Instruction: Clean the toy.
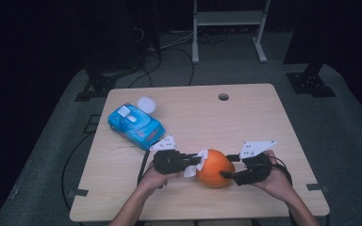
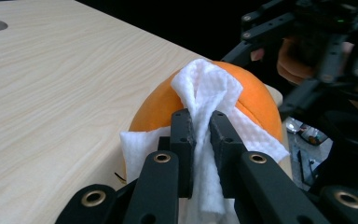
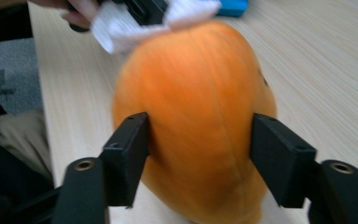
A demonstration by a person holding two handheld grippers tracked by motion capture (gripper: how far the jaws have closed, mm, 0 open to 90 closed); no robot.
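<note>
The orange pumpkin (image 1: 214, 167) sits near the table's (image 1: 264, 113) front edge, clamped between the right gripper's (image 1: 227, 165) jaws. The left gripper (image 1: 199, 160) pinches a white wipe (image 2: 209, 88) pressed against the pumpkin's opposite side.

We are seeing open table (image 1: 245, 117) beyond the pumpkin (image 1: 215, 167); the blue wipes pack (image 1: 135, 125) is probably blocking the far-left corner.

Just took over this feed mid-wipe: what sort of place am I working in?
Probably a lab or recording studio, not a kitchen: a bare light wooden table with a cable hole, black cables on the grey carpeted floor, black stand bases and a white metal frame in a dark room.
</note>
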